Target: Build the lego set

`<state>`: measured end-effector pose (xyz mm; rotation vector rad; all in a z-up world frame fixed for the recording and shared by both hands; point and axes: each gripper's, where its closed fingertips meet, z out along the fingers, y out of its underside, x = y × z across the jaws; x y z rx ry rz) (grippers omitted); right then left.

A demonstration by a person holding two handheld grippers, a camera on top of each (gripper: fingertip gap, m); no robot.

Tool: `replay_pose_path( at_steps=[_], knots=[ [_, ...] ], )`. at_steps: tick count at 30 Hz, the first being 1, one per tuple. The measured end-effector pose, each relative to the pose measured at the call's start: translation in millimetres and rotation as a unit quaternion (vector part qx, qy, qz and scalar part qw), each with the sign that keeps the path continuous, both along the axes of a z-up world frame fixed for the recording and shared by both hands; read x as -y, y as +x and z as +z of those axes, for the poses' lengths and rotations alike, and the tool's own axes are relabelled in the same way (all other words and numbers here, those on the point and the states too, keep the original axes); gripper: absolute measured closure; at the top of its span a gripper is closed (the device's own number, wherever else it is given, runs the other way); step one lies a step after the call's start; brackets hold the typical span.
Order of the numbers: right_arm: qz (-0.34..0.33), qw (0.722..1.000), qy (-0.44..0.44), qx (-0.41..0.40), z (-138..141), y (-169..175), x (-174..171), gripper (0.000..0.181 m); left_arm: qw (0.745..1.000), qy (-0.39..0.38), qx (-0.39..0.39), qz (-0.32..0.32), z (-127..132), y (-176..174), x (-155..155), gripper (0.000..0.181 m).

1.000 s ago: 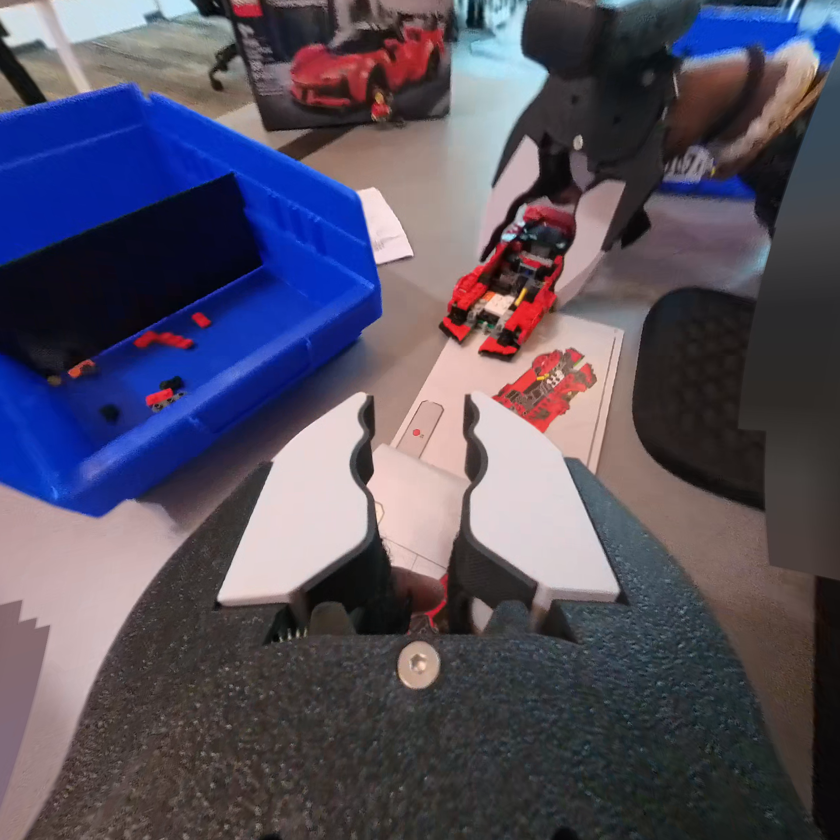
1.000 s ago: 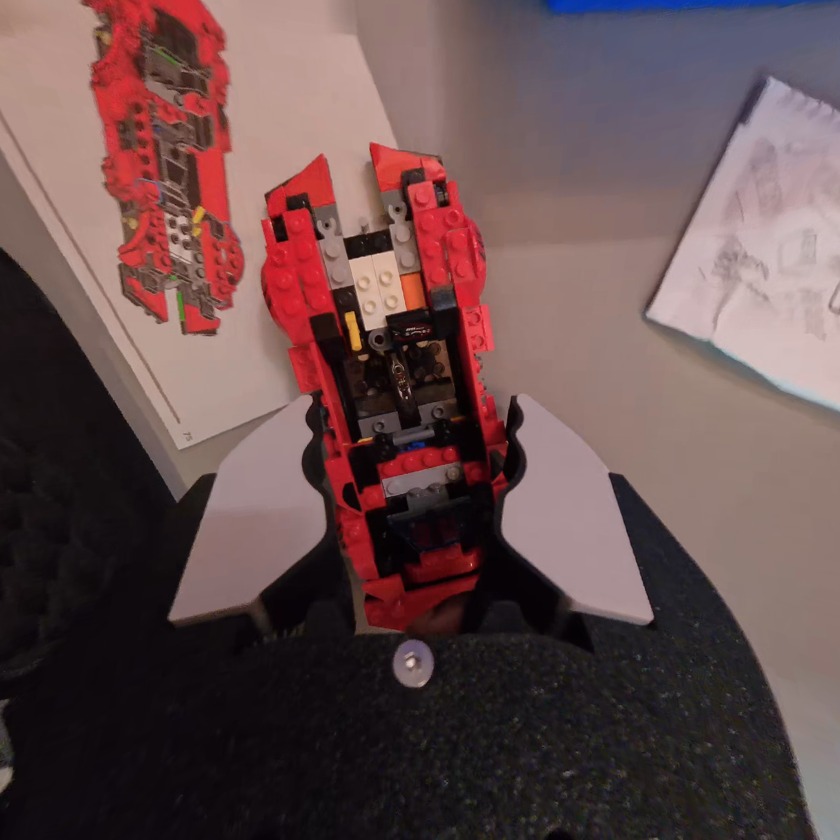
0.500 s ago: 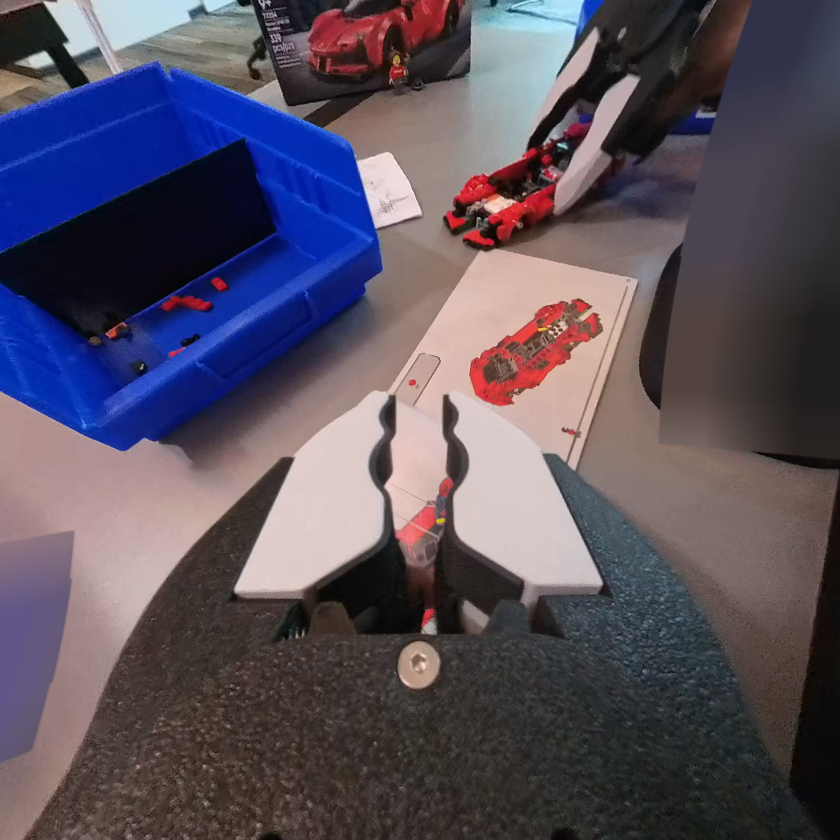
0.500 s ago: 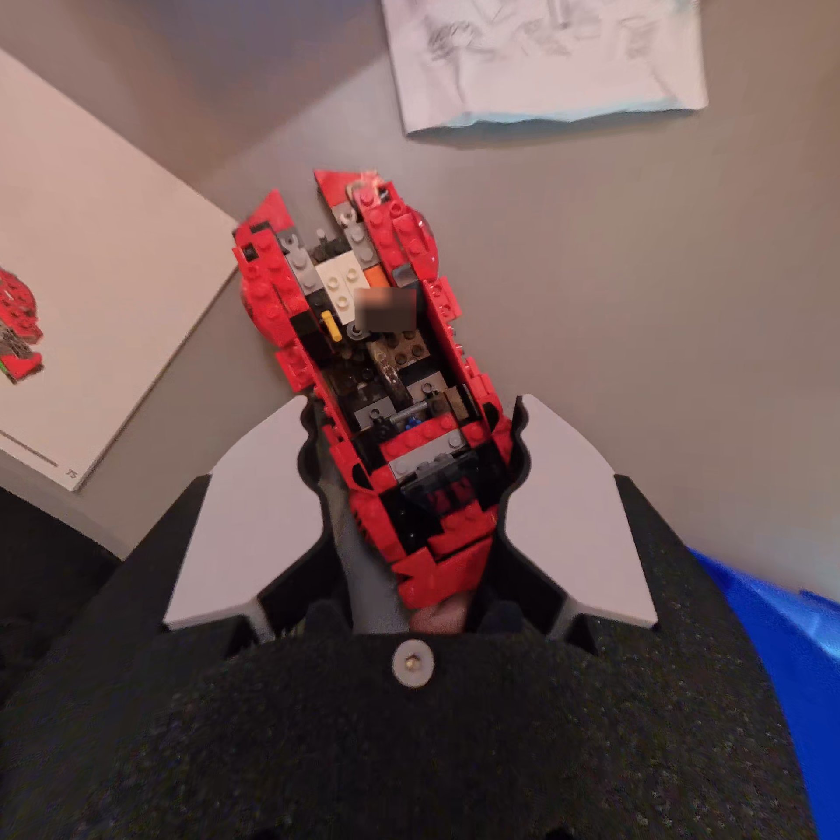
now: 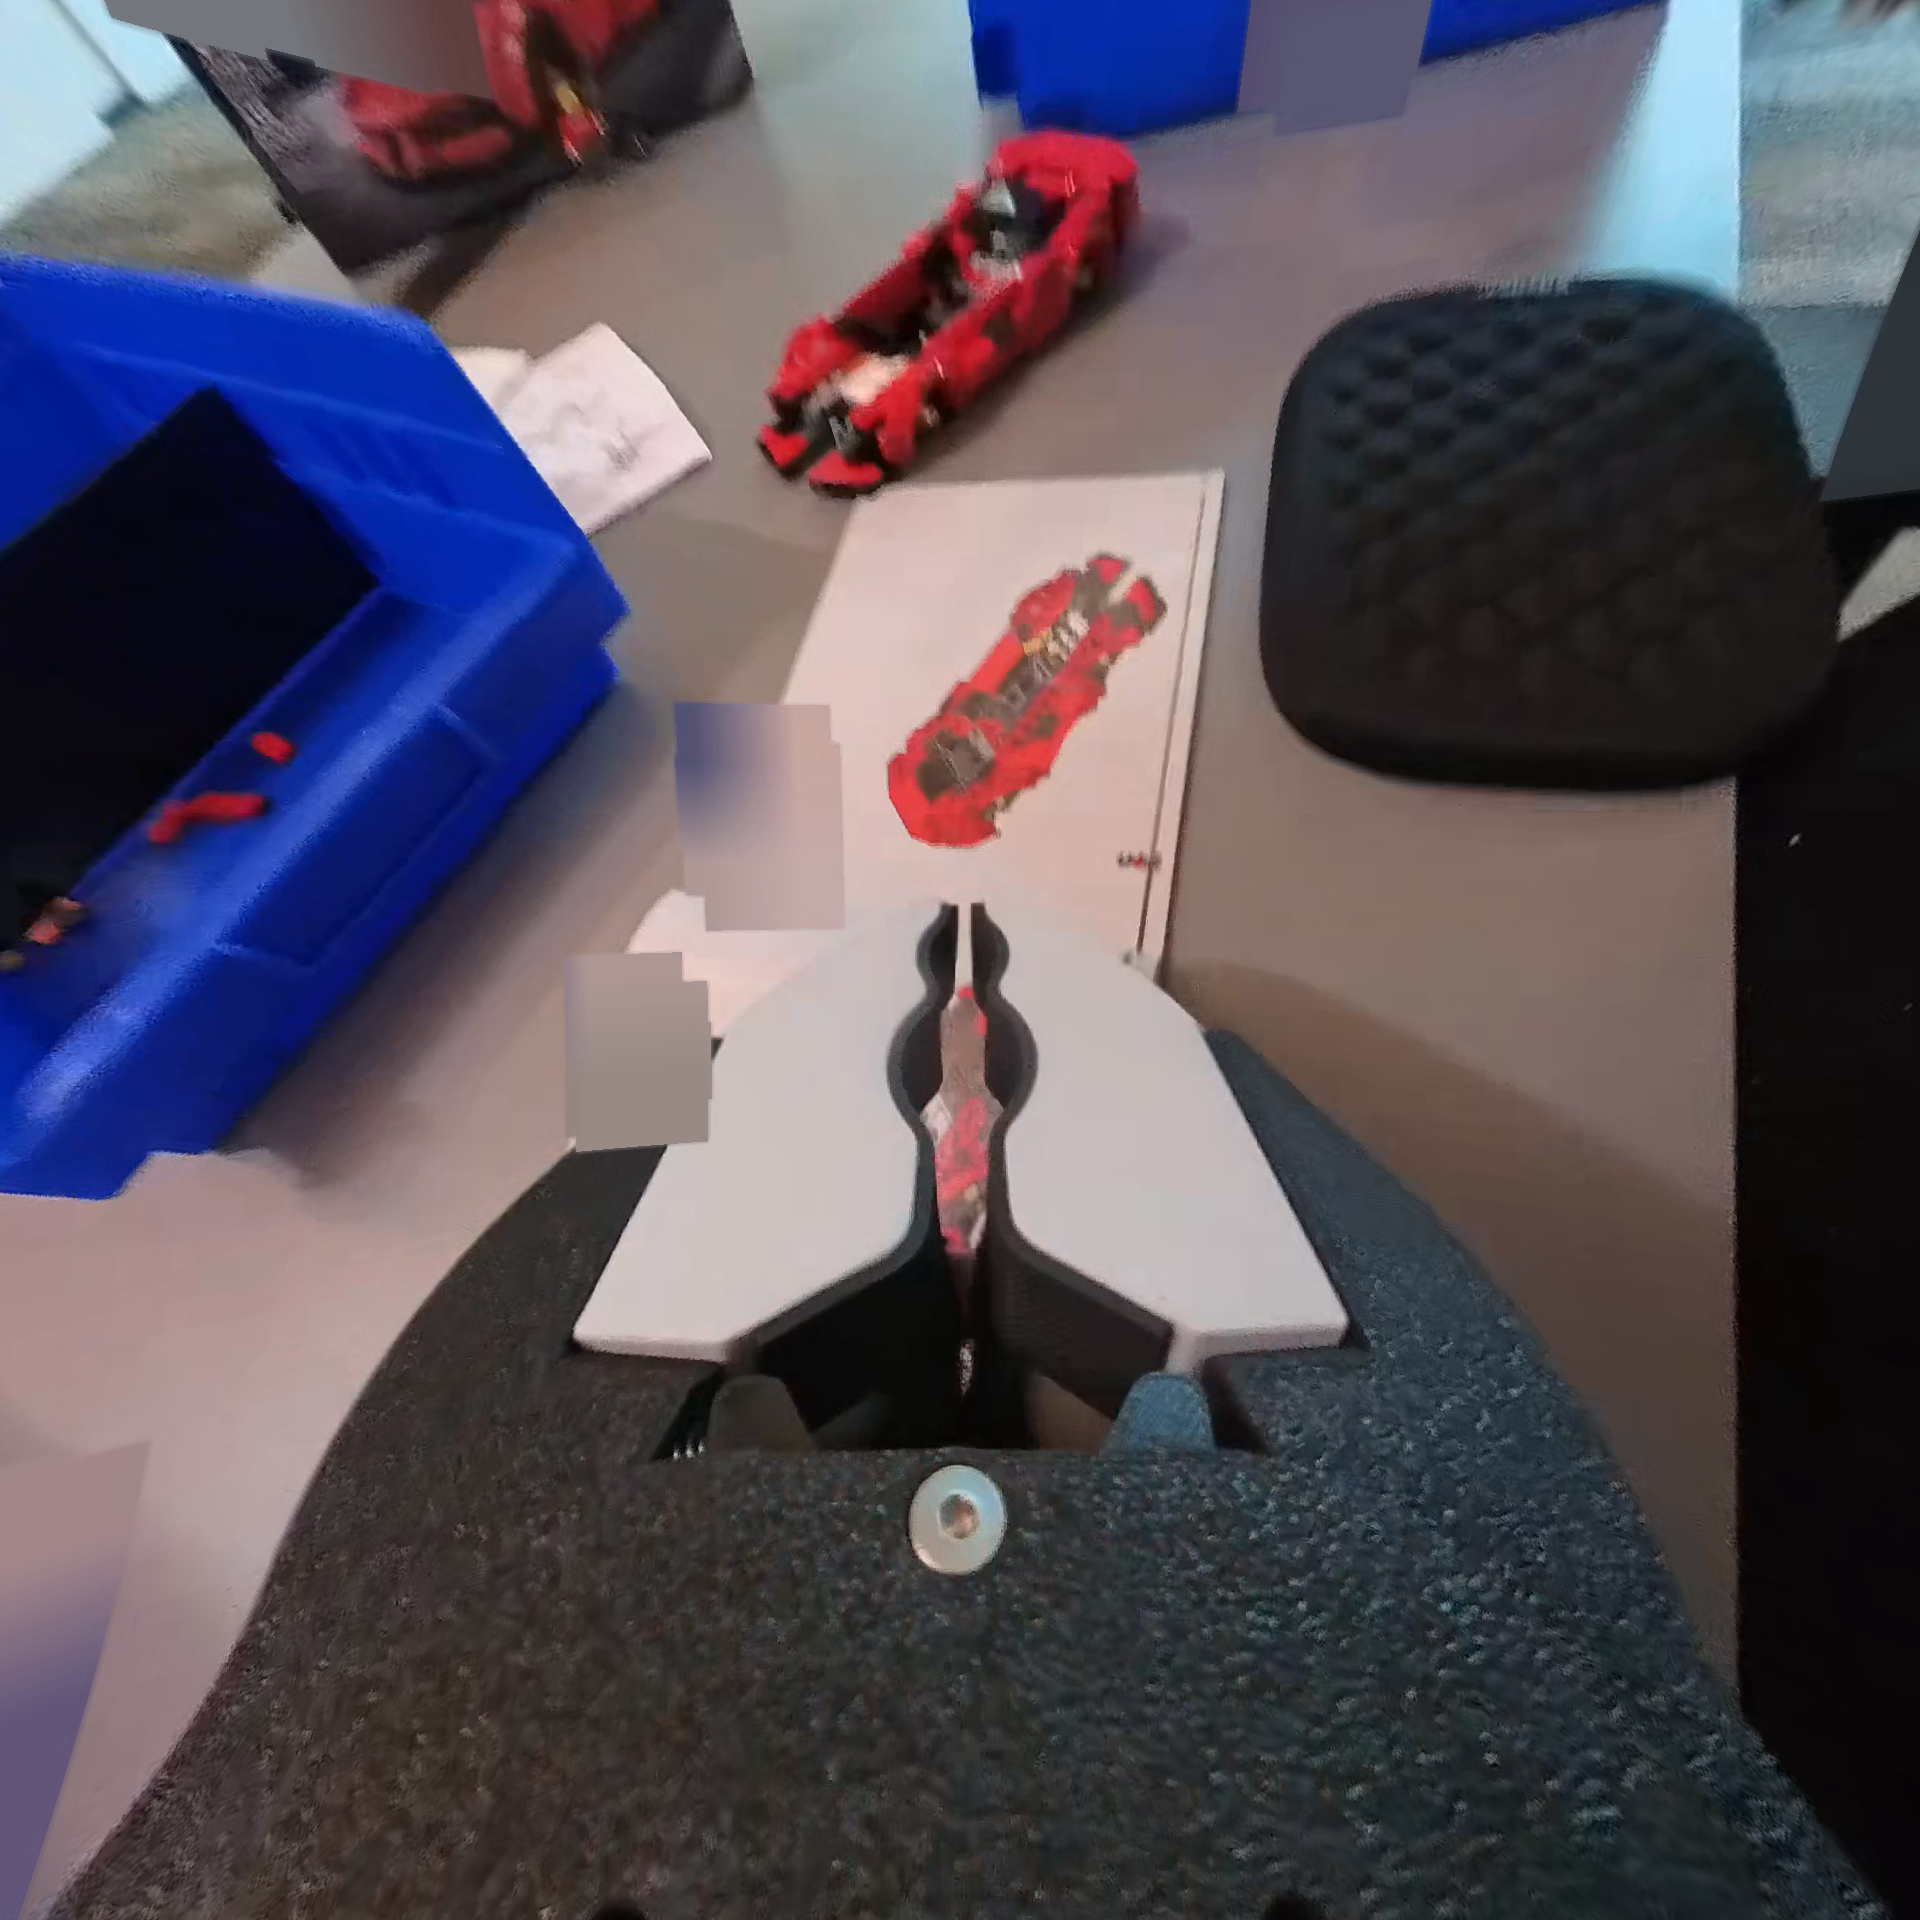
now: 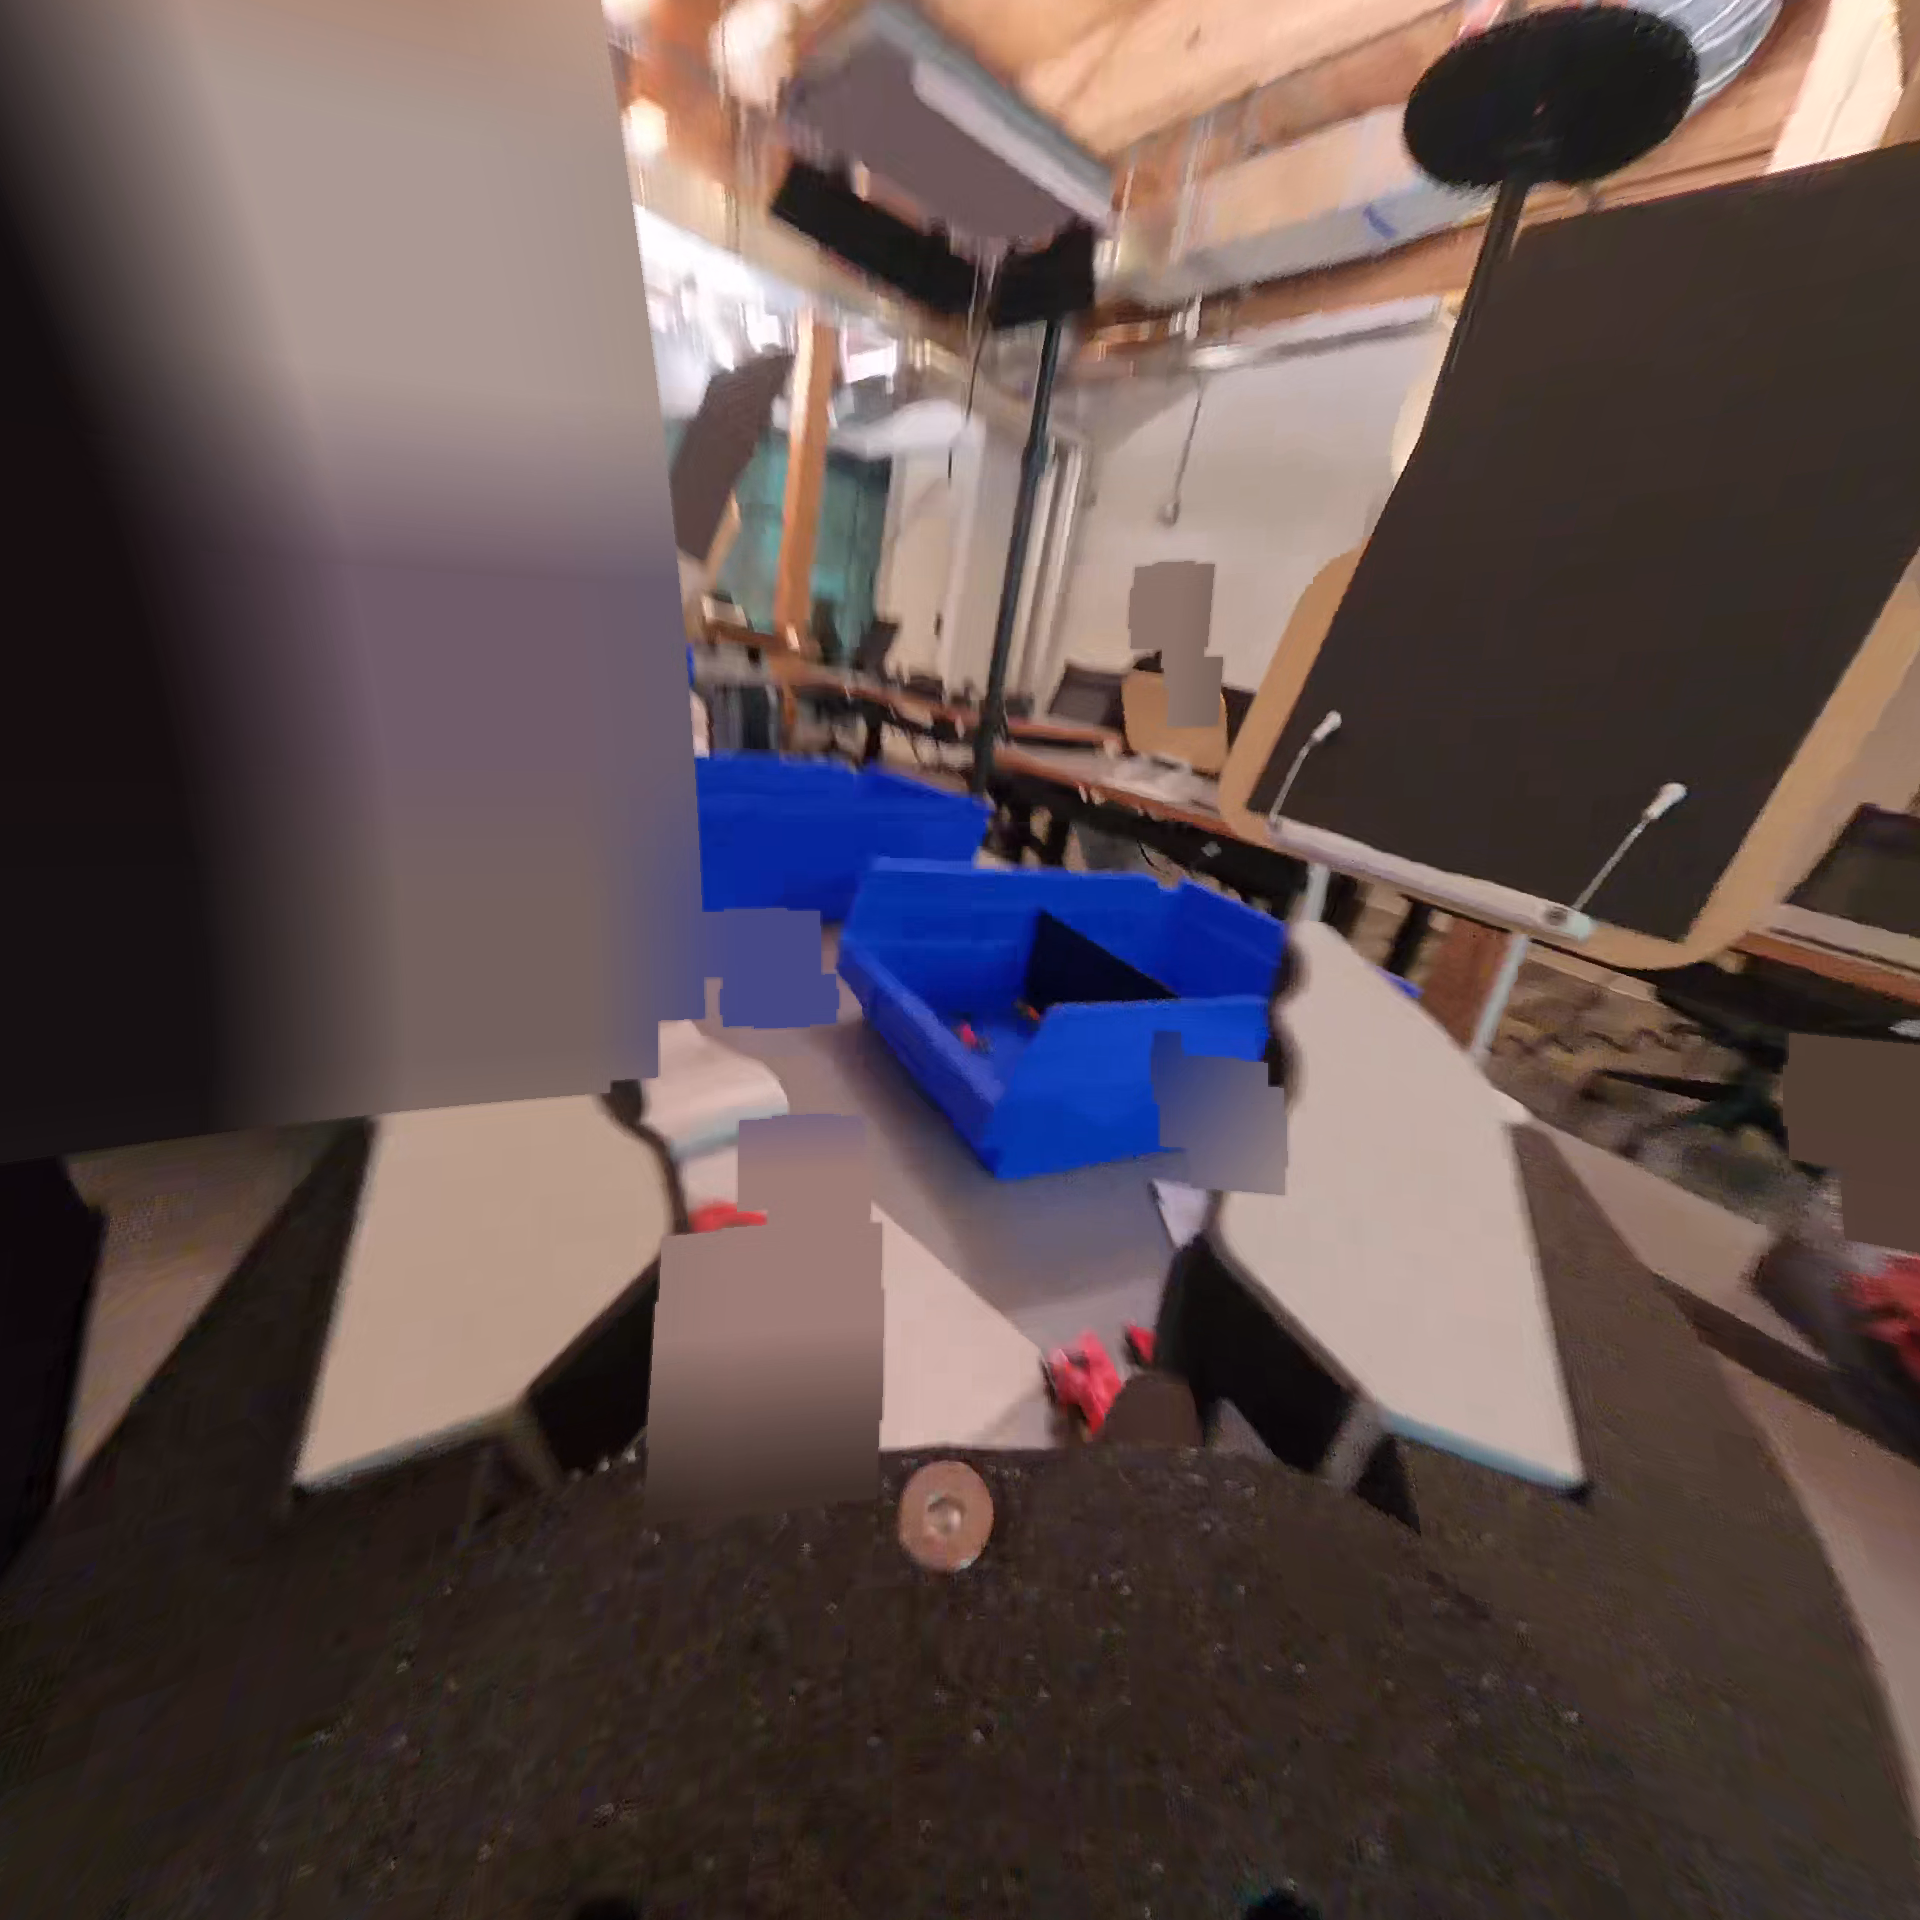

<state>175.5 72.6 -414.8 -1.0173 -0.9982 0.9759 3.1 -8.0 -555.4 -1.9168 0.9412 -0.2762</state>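
The partly built red lego car (image 5: 951,322) lies on the grey table beyond the open instruction booklet (image 5: 997,582); no gripper touches it. My left gripper (image 5: 961,914) hovers over the booklet's near end with its jaws nearly closed. Printed page shows through the slit, and I cannot tell whether a page is pinched. My right gripper (image 6: 961,1039) is open, empty and raised, facing the room. In the blurred right wrist view a bit of the red car (image 6: 1086,1382) shows low between the fingers.
A blue bin (image 5: 312,623) with several loose red pieces stands at the left and also shows in the right wrist view (image 6: 1039,997). The set's box (image 5: 468,125) is at the back, a paper sheet (image 5: 603,416) beside the bin, and a black chair seat (image 5: 1538,520) at the right. The gap from one gripper's tips to the other's is roughly 25 cm.
My right gripper let go of the car, left it on the table and swung up and away. My left gripper closed from open to nearly shut over the booklet.
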Motion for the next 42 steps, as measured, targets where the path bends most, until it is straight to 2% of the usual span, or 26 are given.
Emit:
replay_pose_path(
  at_steps=[1, 3, 5, 7, 8, 9, 12, 15, 19, 22, 25, 29, 32, 35, 37, 42],
  knots=[
    [-0.013, 0.999, 0.022, 0.039, -9, -1, 3, 0.094, 1.0, -0.014, -0.014, 0.0, -11, -4, 0, 0.18],
    [-0.013, 0.989, 0.047, 0.141, -37, -7, 10, 0.178, 0.996, -0.041, -0.069, 0.026, -32, -19, -1, 0.181],
    [-0.009, 0.964, 0.001, 0.265, -79, -15, 9, 0.181, 0.989, -0.051, -0.134, 0.026, -46, -29, 5, 0.181],
    [-0.012, 0.907, -0.106, 0.408, -133, -18, 7, 0.181, 0.986, -0.039, -0.159, 0.023, -50, -33, 8, 0.181],
    [0.009, 0.876, -0.143, 0.46, -155, -21, 11, 0.181, 0.986, -0.037, -0.159, 0.018, -50, -33, 10, 0.181],
    [0.031, 0.855, -0.166, 0.49, -169, -26, 16, 0.181, 0.987, -0.043, -0.155, 0.014, -50, -33, 12, 0.181],
    [0.044, 0.823, -0.186, 0.535, -194, -36, 8, 0.181, 0.988, -0.062, -0.139, 0.011, -51, -34, 14, 0.181],
    [0.069, 0.808, -0.211, 0.546, -198, -45, 9, 0.181, 0.989, -0.065, -0.135, 0.008, -51, -34, 15, 0.181],
    [0.062, 0.797, -0.189, 0.571, -198, -52, 10, 0.181, 0.989, -0.077, -0.123, 0.002, -52, -33, 16, 0.181],
    [0.086, 0.807, -0.185, 0.554, -198, -68, 19, 0.181, 0.99, -0.085, -0.112, -0.003, -52, -31, 17, 0.181],
    [0.092, 0.801, -0.173, 0.566, -198, -75, 21, 0.181, 0.99, -0.089, -0.108, -0.006, -52, -31, 17, 0.181],
    [0.127, 0.811, -0.189, 0.538, -197, -98, 33, 0.181, 0.991, -0.089, -0.1, -0.008, -50, -30, 17, 0.181],
    [0.142, 0.82, -0.187, 0.523, -197, -113, 37, 0.181, 0.996, -0.036, -0.076, 0.029, -32, -32, 5, 0.17],
    [0.15, 0.819, -0.188, 0.521, -196, -121, 40, 0.181, 0.999, 0.041, -0.021, 0.022, 2, -9, 4, 0.14],
    [0.152, 0.819, -0.191, 0.52, -196, -123, 41, 0.181, 0.998, 0.061, -0.014, 0.011, 9, 14, 6, 0.127],
    [0.15, 0.823, -0.191, 0.514, -196, -124, 42, 0.181, 0.99, 0.108, -0.077, 0.04, 5, 36, -14, 0.136]
  ],
)
